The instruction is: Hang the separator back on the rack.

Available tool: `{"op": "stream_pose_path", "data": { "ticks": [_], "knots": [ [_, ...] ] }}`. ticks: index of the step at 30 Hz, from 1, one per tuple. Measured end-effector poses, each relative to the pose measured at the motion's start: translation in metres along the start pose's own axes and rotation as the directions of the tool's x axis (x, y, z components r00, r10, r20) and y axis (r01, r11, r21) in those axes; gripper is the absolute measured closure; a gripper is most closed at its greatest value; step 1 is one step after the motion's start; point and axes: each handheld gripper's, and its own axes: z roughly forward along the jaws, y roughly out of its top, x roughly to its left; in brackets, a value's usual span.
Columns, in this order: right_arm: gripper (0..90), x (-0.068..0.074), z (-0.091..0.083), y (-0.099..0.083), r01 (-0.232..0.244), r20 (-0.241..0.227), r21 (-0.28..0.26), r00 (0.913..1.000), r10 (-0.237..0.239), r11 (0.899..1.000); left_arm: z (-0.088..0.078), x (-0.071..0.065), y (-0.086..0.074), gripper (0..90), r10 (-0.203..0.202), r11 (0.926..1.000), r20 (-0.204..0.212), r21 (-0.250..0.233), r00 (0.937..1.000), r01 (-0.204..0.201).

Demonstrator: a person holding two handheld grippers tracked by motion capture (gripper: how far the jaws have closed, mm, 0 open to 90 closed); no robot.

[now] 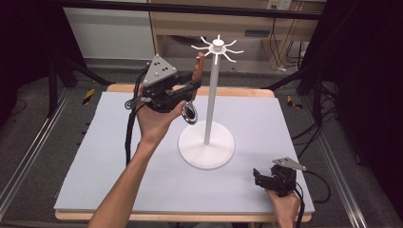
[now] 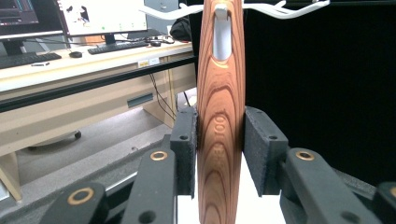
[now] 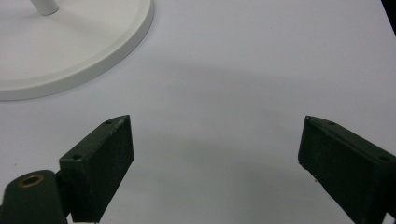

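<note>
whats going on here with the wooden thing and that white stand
A person's left hand-held gripper has a wooden-handled utensil between its pads, held up at the hooks of the white stand; one hook already passes through the handle's hole. The right hand-held gripper rests open and empty on the table.

The wooden handle (image 2: 219, 121) is reddish brown with strong oval grain, standing upright, its slotted top end hooked over a white prong of the stand (image 1: 207, 137). In the high view it hangs just left of the stand's thin pole, near the top, with a round metal ring (image 1: 190, 114) at its lower end beside the pole.
</note>
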Motion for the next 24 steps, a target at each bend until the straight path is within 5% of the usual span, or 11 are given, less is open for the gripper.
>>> {"op": "stream_pose_path", "data": {
  "ticks": [13,24],
  "knots": [
    [10.8,0.0,0.001,0.001,-0.003,0.004,0.002,1.0,0.003,1.0,-0.02,0.003,-0.006,56.0,0.03,0.9994,-0.01,0.018,0.9995,-0.03],
    [10.7,0.002,0.002,0.0,0.012,0.005,0.006,0.9999,-0.012,1.0,-0.044,0.012,-0.043,45.8,0.021,0.9986,-0.024,0.05,0.9995,-0.02]
  ]
}}
